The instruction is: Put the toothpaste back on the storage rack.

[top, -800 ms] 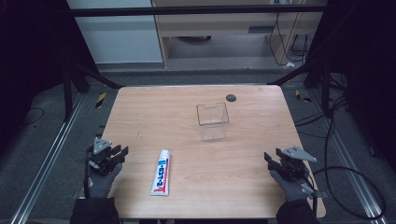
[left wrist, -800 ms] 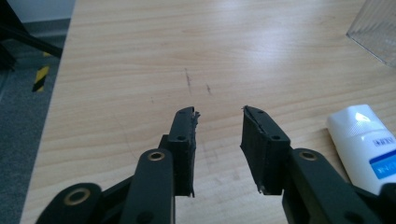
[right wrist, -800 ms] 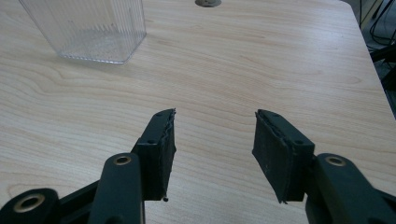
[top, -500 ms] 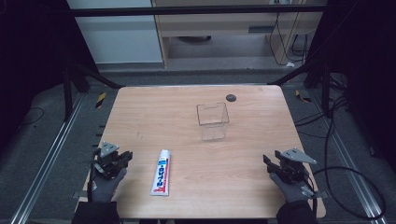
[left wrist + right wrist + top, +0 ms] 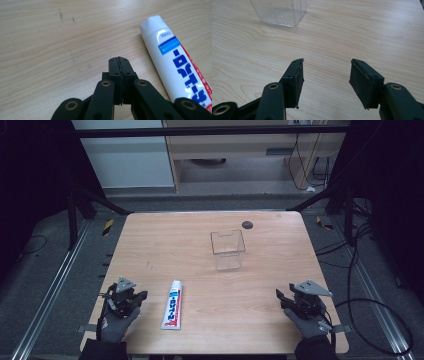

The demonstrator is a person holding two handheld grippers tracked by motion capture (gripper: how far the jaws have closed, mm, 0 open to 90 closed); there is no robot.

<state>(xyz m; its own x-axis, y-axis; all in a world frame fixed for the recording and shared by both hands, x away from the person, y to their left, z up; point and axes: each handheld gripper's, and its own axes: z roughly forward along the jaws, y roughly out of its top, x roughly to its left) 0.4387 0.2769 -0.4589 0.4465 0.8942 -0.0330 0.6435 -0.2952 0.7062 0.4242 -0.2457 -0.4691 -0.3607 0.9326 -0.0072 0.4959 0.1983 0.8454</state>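
A light wooden table (image 5: 150, 245) with a fine grain is seen from above, set on dark grey carpet and framed by black metal struts. Behind it, a pale cabinet front (image 5: 127, 165) and a wooden desk (image 5: 240, 145) with hanging cables are visible; more cables (image 5: 372, 305) are looped on the floor at the right. A small dark disc (image 5: 247, 224) is set into the tabletop near its far edge, and faint scuff marks (image 5: 66, 18) are seen on the wood in the left gripper view. A white toothpaste tube (image 5: 172, 305) with blue and red print is laid flat near the front edge, left of centre, with its cap towards the far side. The left gripper (image 5: 131, 300) is held low just beside the tube, apart from it, and its jaws are pressed together with nothing between them. A clear plastic box (image 5: 228, 249) is stood upright near the middle of the table, open at the top. The right gripper (image 5: 283, 299) is held near the front right corner, well apart from the box, its jaws parted over bare wood and nothing gripped.
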